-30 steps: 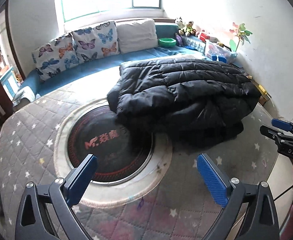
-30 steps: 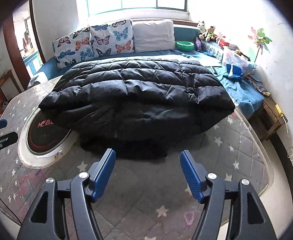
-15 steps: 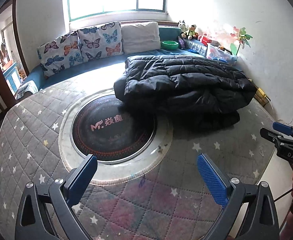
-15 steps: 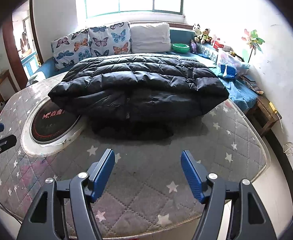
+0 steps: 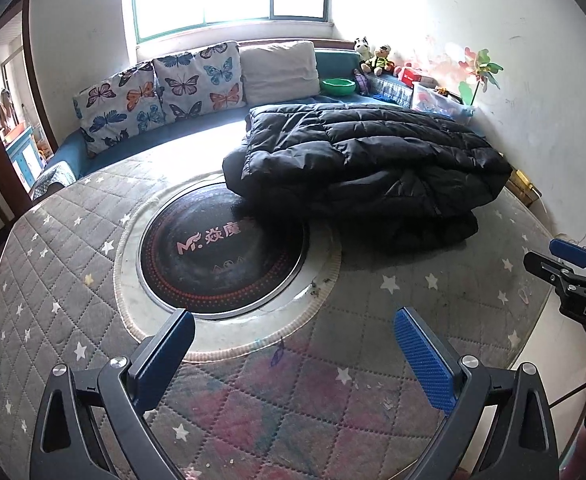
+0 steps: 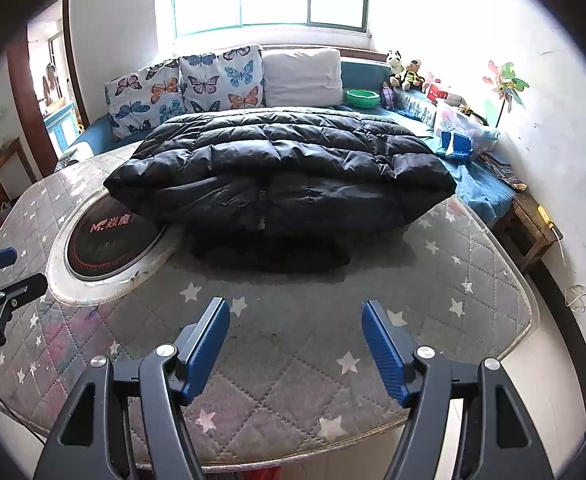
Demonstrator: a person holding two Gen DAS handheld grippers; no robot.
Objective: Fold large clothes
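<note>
left wrist: left gripper spread wide, holding nothing, above quilted star mat; folded black puffer jacket ahead, overlapping round black plate | right wrist: right gripper parted, empty, well short of jacket; butterfly cushions behind

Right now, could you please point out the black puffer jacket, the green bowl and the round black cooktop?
black puffer jacket [image 6: 285, 152], right wrist view, top quilted panel.
green bowl [image 6: 361, 98], right wrist view, front wall.
round black cooktop [image 5: 213, 256], left wrist view, glass centre.
</note>
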